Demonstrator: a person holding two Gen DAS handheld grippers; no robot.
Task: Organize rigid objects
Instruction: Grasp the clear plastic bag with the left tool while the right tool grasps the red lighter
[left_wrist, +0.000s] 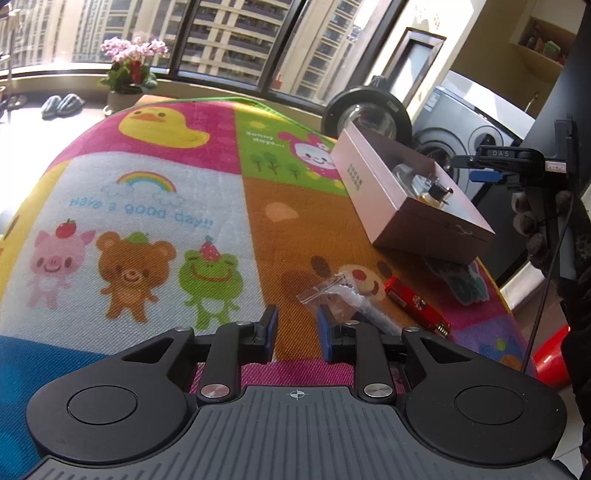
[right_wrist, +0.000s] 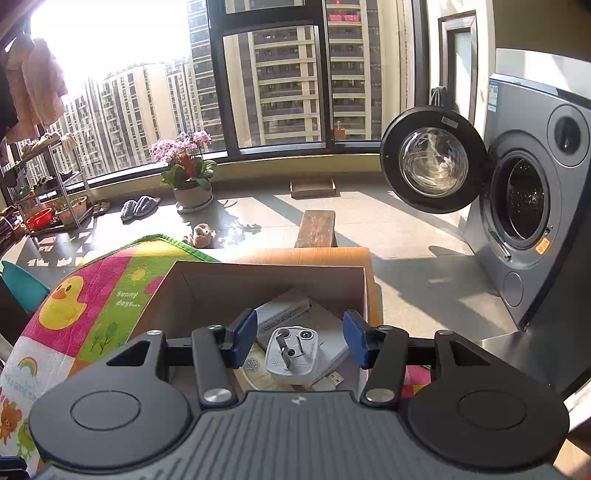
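A pink open box (left_wrist: 413, 199) stands on the cartoon mat (left_wrist: 155, 206) at the right, with small items inside. In front of it lie a clear plastic bag of small parts (left_wrist: 343, 299) and a red lighter-like stick (left_wrist: 417, 306). My left gripper (left_wrist: 297, 328) is open and empty, just short of the bag. My right gripper (right_wrist: 299, 338) is open and empty above the same box (right_wrist: 273, 280), where a white power plug (right_wrist: 291, 356) lies on booklets. The right gripper also shows in the left wrist view (left_wrist: 487, 168) beyond the box.
A washing machine (right_wrist: 532, 206) with its door open (right_wrist: 432, 158) stands to the right. A flower pot (right_wrist: 192, 173), slippers (right_wrist: 138, 206), a wooden stool (right_wrist: 316, 227) and a rack (right_wrist: 51, 184) stand on the floor by the windows. The mat's right edge lies close behind the box.
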